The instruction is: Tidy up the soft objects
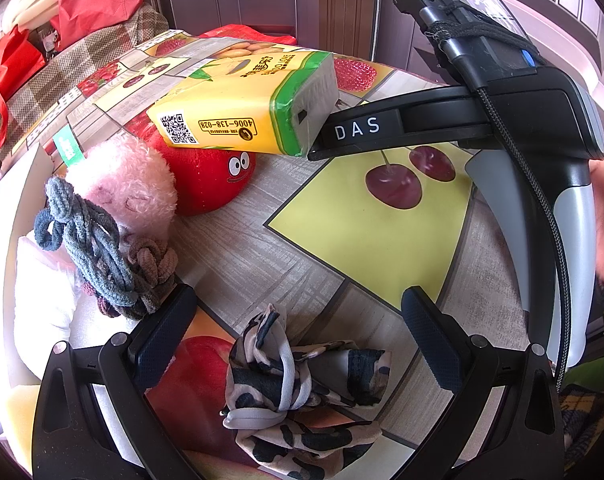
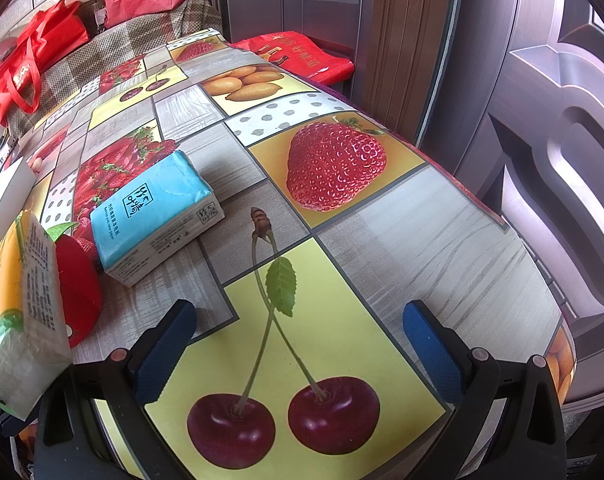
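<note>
In the left wrist view my left gripper (image 1: 298, 320) is open and empty above a patterned cloth pouch (image 1: 298, 392) lying between its fingers. To the left sit a knotted grey rope toy (image 1: 86, 240), a pink plush (image 1: 130, 184) and a red plush apple (image 1: 214, 180). A yellow tissue pack (image 1: 242, 108) rests tilted on the red plush, with the right gripper's finger tip against its end. In the right wrist view my right gripper (image 2: 298, 340) is open and empty over the table (image 2: 422, 232). The yellow pack (image 2: 18, 320) is at its left, and a blue tissue pack (image 2: 154, 212) lies ahead.
The table wears a fruit-print oilcloth. Red bags (image 2: 34, 64) and a checked cushion (image 2: 134, 40) lie beyond its far left end. A dark door (image 2: 542, 160) stands close on the right. A white box (image 1: 6, 208) edges the left side.
</note>
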The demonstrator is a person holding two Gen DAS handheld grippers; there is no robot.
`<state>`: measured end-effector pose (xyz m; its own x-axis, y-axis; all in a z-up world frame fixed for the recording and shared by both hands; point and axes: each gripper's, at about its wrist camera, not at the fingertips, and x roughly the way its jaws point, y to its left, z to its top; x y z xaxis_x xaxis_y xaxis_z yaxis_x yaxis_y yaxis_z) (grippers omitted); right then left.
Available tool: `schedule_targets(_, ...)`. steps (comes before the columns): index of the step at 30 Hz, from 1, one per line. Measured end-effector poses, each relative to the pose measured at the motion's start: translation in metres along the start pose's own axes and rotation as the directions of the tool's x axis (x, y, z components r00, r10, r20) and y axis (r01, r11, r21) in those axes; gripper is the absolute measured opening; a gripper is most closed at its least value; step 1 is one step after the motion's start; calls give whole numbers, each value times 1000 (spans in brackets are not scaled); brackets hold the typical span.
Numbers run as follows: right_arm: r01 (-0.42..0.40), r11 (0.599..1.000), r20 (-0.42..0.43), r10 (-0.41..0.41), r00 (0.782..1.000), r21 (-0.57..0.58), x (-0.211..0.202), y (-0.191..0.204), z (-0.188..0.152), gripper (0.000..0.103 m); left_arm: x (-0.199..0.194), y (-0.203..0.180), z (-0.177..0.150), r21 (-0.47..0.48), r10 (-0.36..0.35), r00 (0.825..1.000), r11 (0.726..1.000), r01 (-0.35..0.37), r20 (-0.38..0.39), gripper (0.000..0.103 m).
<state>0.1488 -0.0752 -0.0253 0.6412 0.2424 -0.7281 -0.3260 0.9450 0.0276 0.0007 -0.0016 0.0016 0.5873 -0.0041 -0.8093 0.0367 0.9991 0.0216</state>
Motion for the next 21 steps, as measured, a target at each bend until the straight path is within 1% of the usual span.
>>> schedule_targets(9,1,1000,-1,-1,1000,-1,0,0,0,103,0,-2,2,-3,8,1000,1000,-8,-1,103)
schedule_targets(14,-11,1000,1,11,1000,-3,0,-2,0,103,0,-16,6,1,15,1000,1000,-15,5,102)
schedule_targets(16,-28,999,3,28,1000,-19,-2,-5,-1,103,-13,-18,2,-7,8,999,1000,-7,52,102)
schedule_targets(18,-52,999,16,52,999,4,-6,-12,-2,103,-26,-16,-1,-32,-24,994,999,27,108,102)
schedule_targets(20,-83,995,38,81,996,58,-13,-23,-5,103,-41,-13,-4,-68,-62,983,995,75,170,102)
schedule_targets(21,-107,989,57,102,993,98,-18,-32,-7,103,-50,-10,-5,-89,-86,975,990,106,206,102)
